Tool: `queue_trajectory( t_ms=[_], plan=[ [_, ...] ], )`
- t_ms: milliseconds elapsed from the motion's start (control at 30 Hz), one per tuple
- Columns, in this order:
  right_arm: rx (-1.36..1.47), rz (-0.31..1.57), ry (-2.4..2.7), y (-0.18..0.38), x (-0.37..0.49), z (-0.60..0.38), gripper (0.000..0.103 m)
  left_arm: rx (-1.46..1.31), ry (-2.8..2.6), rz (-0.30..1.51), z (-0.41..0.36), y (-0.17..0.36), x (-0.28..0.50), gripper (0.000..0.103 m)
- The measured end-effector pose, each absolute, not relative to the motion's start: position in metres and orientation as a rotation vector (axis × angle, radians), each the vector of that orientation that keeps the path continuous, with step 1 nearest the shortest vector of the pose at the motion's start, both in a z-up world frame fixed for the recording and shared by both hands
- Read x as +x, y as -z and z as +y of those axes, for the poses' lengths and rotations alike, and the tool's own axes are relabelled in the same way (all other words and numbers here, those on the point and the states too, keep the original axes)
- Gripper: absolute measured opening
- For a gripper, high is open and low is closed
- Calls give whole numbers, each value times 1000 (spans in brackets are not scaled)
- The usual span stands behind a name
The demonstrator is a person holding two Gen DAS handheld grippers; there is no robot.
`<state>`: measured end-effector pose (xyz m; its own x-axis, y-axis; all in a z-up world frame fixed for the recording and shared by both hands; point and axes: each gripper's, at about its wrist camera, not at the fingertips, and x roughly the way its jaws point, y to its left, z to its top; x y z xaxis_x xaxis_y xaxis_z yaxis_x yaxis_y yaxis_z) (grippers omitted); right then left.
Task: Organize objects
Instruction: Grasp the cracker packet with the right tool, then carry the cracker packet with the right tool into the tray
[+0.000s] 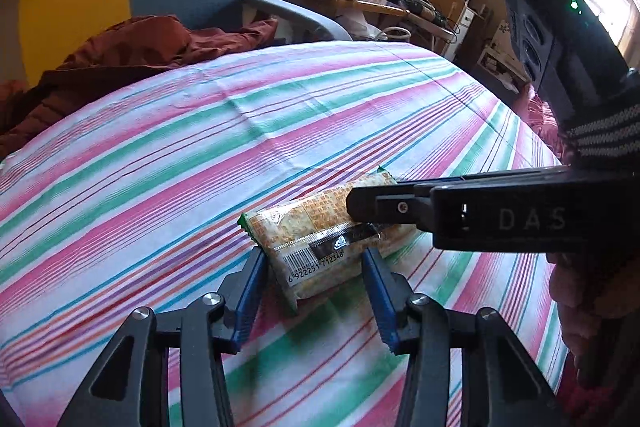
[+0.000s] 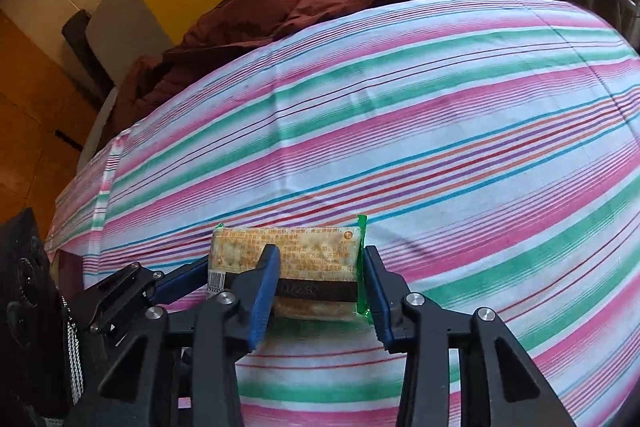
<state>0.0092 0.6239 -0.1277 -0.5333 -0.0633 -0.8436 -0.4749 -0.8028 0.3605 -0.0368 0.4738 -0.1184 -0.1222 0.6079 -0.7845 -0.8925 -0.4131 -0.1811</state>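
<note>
Currently both tools converge on one snack packet lying on the striped cloth, near its front edge. Left to right: brown jacket bunched at the cloth's far-left corner, well apart from the work. Left gripper has its blue pads either side of the barcode end, jaws apart, a gap visible on both sides, so not clamped. Right gripper sits over the packet's other end, pads pressed into the wrapper: clamped on it. Step in hand, as I read it: pickup of the packet. Next move likely calls for one tool to carry. Either the left closes, or it backs off so the right can lift clean without crushing the contents.
</note>
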Motion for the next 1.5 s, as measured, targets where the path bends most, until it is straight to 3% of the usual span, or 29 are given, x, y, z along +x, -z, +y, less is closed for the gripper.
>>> queue_trajectory(
  t_ms=[1000, 1500],
  plan=[
    [-1298, 843, -2838, 37, -6, 454, 41, -859, -2186, 357, 276, 11, -18, 49],
    [-1496, 743, -3054, 25, -47, 303, 41, -931, -2440, 267, 128, 6, -26, 49]
  ],
)
